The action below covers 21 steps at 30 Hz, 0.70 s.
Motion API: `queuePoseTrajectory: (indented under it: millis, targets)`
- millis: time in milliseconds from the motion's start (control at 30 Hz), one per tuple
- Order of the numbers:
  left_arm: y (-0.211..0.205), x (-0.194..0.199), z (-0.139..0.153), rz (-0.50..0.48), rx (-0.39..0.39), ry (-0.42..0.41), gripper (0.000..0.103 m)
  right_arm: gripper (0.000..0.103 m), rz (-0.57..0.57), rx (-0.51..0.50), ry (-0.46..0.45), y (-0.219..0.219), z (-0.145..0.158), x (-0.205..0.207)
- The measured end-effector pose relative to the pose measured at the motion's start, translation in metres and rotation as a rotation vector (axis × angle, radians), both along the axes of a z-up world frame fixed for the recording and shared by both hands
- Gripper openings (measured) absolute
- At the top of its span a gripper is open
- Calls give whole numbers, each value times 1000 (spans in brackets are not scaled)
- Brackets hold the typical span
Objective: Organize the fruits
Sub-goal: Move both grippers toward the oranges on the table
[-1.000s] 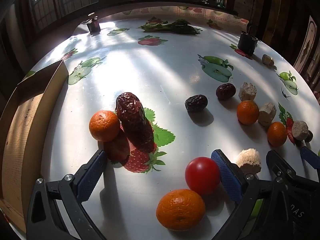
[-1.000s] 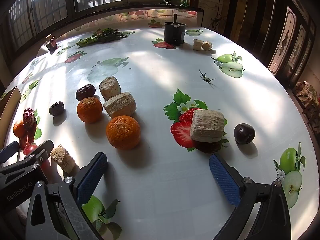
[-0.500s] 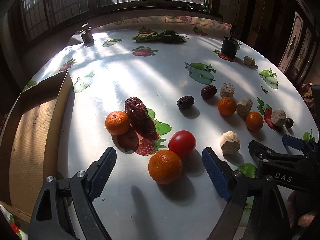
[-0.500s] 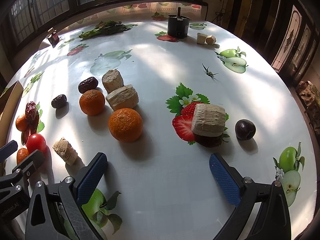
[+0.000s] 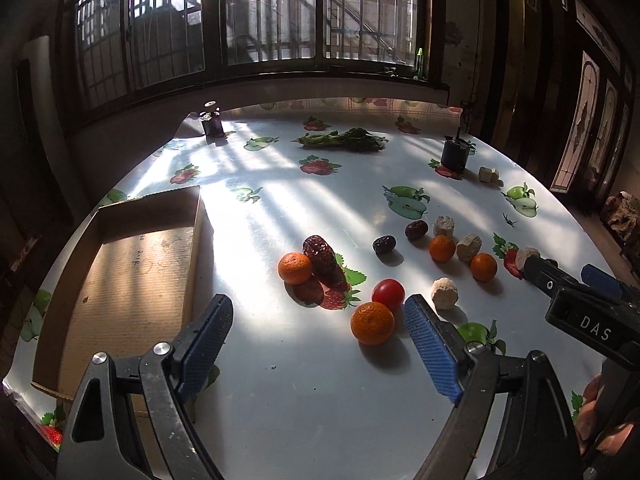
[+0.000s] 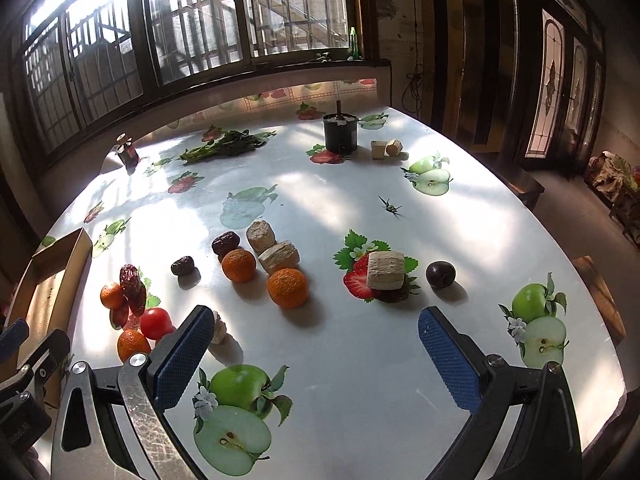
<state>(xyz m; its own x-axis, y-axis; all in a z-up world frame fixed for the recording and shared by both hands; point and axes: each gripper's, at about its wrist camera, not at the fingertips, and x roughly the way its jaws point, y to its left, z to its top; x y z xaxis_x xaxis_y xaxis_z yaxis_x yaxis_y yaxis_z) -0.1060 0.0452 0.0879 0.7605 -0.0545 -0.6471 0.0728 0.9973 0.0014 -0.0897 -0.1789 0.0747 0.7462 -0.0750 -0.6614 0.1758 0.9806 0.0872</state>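
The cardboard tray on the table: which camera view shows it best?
The left wrist view shows the cardboard tray best: nearly the whole tray is visible, with its bare floor and raised walls, beside the left hand-held gripper. The right wrist view shows only one corner of the tray at the left edge of the picture.

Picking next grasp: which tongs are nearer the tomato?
Left. The left tongs hang open with the tomato just ahead of their right pad; the right tongs sit further off, tomato at their left.
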Motion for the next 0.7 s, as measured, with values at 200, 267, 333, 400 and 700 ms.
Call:
queuePoseTrajectory:
  millis: [200,267,333,400,700]
  targets:
    - [1,-4,4,-25,0,-8,87,103,28,-10,-72,12,14,-11]
    - [0,-3,3,-26,10,-4,87,103,40,-11,-63,15,15,-10]
    - [0,-2,1,-18,20,4,87,103,47,-9,-52,17,14,-7]
    - [-1,-1,-1,-23,32,10,87,103,48,-13,-41,18,12,-5]
    - [0,3,-4,-11,49,23,89,103,55,-5,-8,17,2,1]
